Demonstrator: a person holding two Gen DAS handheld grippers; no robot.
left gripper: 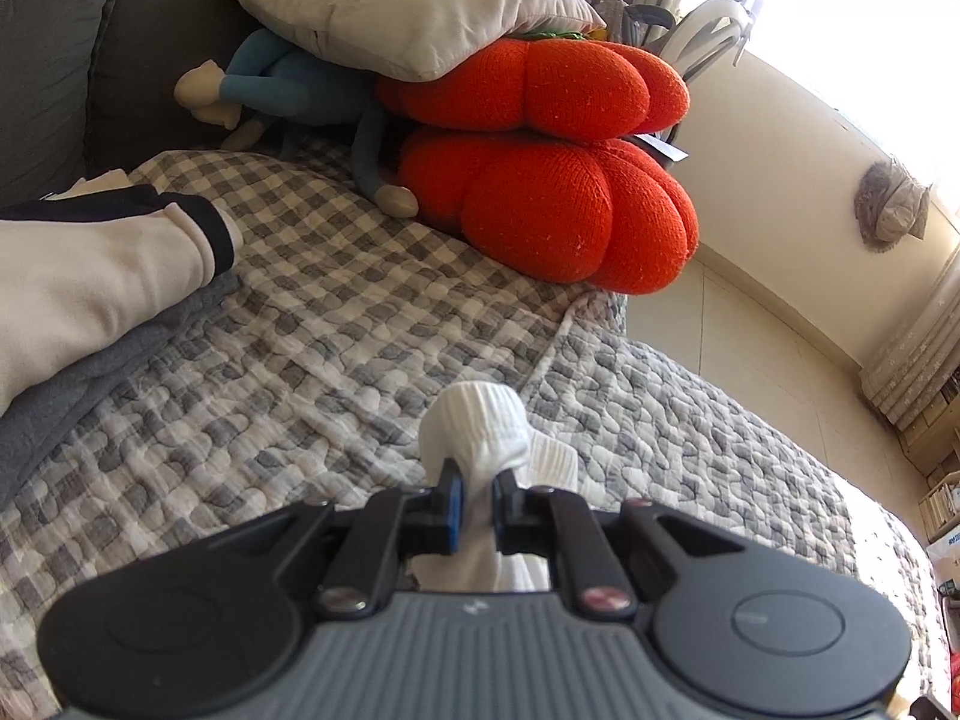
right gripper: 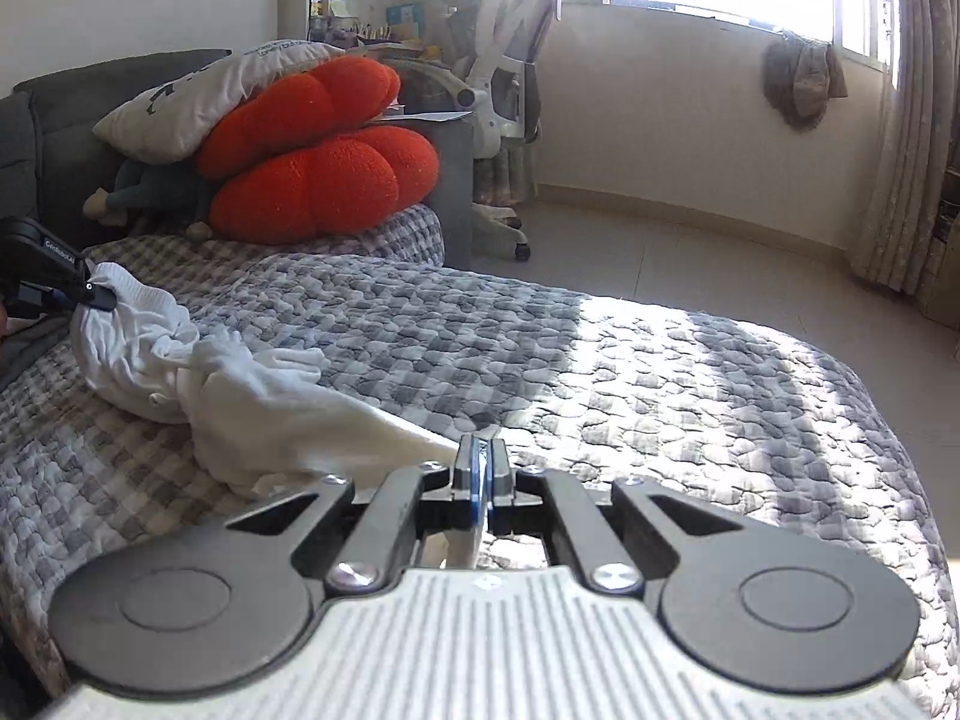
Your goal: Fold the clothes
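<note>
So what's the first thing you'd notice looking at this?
Two bright orange pumpkin cushions stacked at the far end of the checked quilt, under a grey pillow. Nearer, the left hand-held gripper pinches a white sock, and the right hand-held gripper pinches its other end.
</note>
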